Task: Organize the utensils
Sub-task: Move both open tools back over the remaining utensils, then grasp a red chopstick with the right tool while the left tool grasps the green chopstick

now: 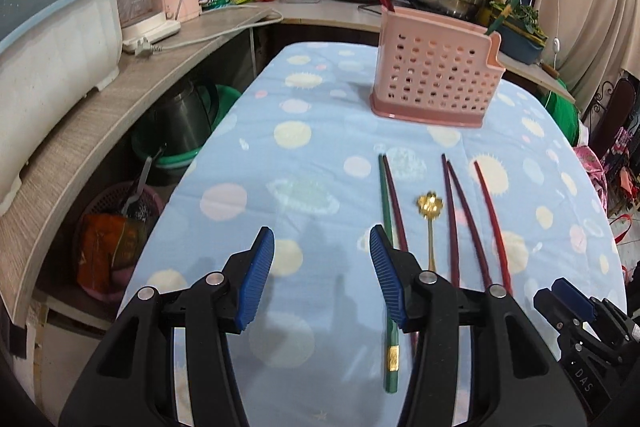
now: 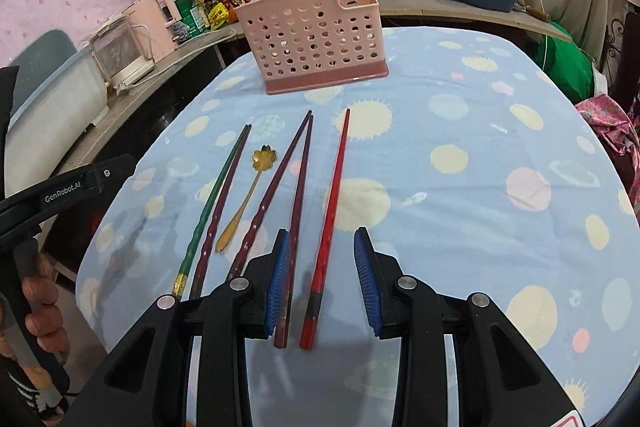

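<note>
Bare blue cloth point(image 2: 460, 211) lies open to the right of the red chopstick point(image 2: 330, 207) and left of the green one point(image 1: 386, 211). Chopsticks and a gold spoon point(image 2: 244, 199) crowd the near middle. The pink holder point(image 2: 316, 39) blocks the far centre.

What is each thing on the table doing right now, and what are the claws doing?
Left claw: open, empty.
Right claw: open, empty, above the red chopstick.
Red chopstick: lying flat.
Green chopstick: lying flat.
Gold spoon: lying flat.
Pink holder: upright, chopsticks sticking out.
</note>
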### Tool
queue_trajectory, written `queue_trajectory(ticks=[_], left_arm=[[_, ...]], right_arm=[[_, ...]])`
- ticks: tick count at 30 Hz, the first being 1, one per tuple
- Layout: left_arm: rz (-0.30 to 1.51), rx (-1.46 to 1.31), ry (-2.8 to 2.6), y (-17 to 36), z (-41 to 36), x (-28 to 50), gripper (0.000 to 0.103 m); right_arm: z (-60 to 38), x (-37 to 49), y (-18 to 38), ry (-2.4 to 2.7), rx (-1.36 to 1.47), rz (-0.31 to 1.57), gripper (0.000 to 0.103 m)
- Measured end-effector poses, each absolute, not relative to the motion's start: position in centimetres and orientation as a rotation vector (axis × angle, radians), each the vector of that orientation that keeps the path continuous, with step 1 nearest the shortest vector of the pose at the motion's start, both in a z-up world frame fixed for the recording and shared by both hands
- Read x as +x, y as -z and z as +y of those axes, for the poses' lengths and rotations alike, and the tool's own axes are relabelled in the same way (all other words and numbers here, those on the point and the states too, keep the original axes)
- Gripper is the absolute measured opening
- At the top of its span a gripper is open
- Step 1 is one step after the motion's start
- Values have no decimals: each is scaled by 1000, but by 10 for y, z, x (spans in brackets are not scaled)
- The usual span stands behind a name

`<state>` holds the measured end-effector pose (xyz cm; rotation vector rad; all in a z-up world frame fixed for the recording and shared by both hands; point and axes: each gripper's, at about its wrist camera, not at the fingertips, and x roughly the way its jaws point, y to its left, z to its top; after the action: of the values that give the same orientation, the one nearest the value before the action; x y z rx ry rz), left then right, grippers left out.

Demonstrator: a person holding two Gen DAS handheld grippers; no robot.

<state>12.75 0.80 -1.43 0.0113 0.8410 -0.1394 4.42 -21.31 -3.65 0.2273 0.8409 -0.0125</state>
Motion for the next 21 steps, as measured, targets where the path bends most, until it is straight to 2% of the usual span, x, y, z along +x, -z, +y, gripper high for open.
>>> queue_trajectory(ticks=[12, 17, 21], left_arm=[[913, 35, 166, 45, 6, 108, 47], [924, 43, 169, 50, 3, 105, 53], [930, 42, 179, 52, 1, 102, 54]], right_arm=[[-204, 35, 60, 9, 220, 885, 33], [-207, 35, 65, 13, 231, 894, 32], [-208, 33, 67, 20, 227, 892, 28]])
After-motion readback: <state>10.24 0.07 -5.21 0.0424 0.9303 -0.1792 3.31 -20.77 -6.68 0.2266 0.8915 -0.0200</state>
